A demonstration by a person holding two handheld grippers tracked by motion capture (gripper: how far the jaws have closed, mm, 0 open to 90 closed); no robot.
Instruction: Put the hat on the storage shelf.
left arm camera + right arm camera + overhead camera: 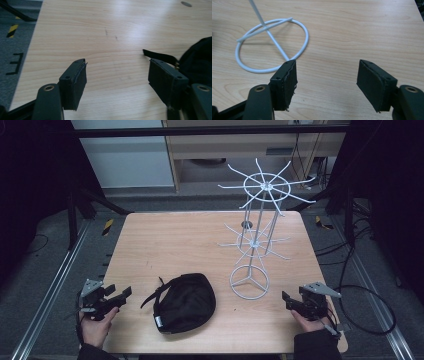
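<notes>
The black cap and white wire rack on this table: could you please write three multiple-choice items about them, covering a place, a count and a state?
1. Where does the black cap lie?
A. left of the rack's ring base
B. hung on the rack
C. on the floor

2. How many tiers of spokes has the white wire rack?
A. one
B. two
C. four

3. How are the left gripper and right gripper?
A. both open, holding nothing
B. both shut on the cap
C. one holding the rack

Key: 1 A, cap lies flat beside the base; 2 B, upper and lower tiers; 3 A, jaws apart over bare table.

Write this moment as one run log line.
left tool: open, empty | right tool: open, empty | black cap: on table | white wire rack: upright
</notes>
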